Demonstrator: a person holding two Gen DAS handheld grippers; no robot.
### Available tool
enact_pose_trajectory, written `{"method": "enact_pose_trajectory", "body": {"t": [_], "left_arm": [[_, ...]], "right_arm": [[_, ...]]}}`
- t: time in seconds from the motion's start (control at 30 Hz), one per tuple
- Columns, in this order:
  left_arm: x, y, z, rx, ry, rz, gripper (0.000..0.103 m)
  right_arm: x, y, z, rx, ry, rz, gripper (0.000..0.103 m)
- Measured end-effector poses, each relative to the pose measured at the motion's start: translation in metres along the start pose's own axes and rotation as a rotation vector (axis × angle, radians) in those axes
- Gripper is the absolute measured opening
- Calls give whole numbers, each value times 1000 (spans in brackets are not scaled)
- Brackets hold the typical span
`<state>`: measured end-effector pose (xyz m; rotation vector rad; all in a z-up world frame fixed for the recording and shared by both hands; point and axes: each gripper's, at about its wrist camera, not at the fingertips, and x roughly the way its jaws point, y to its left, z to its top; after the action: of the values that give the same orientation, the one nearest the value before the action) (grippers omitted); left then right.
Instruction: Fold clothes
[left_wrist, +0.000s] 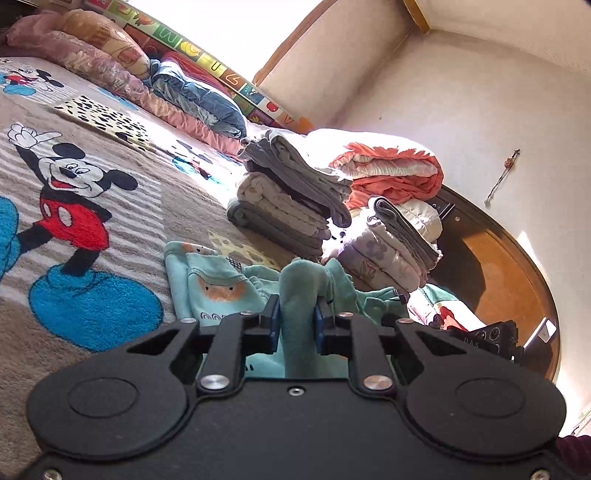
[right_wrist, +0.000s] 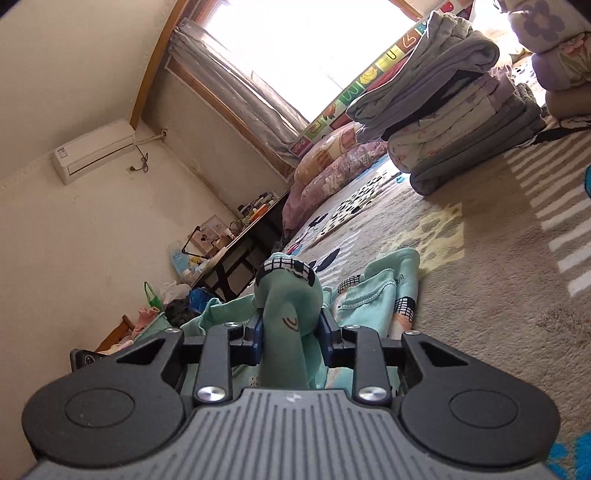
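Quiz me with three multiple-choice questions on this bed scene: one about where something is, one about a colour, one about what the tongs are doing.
1. Where is the folded stack?
A. on the blanket, beyond the garment
B. on the desk
C. under the air conditioner

2. What colour is the garment?
A. orange
B. mint green
C. navy

3. What state are the left tongs and right tongs in?
A. both open
B. one open, one shut
C. both shut on the garment

Answers:
1 A, it sits on the blanket past the garment.
2 B, the fabric is mint green.
3 C, both pairs pinch bunched fabric.
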<state>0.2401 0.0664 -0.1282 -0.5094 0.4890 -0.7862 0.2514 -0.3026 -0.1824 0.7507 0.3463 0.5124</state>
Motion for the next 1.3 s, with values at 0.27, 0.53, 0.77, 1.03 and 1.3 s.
{"method": "enact_pose_trajectory", "body": {"t": [0.27, 0.53, 0.77, 1.03, 1.3], "left_arm": [[31, 22, 32, -13, -49, 13, 14], [69, 57, 48, -55, -22, 55, 14], [89, 81, 47, -105, 34, 100, 14], [101, 86, 43, -110, 71, 160, 14], [75, 65, 49, -39, -52, 221, 46]], "right_arm": [[32, -13, 33, 16, -45, 15, 30], [75, -48, 51, 98, -9, -45, 30], [96, -74, 49, 182, 22, -70, 30], [103, -82, 42, 207, 41, -134, 30], [78, -63, 52, 122, -71, -187, 53]]}}
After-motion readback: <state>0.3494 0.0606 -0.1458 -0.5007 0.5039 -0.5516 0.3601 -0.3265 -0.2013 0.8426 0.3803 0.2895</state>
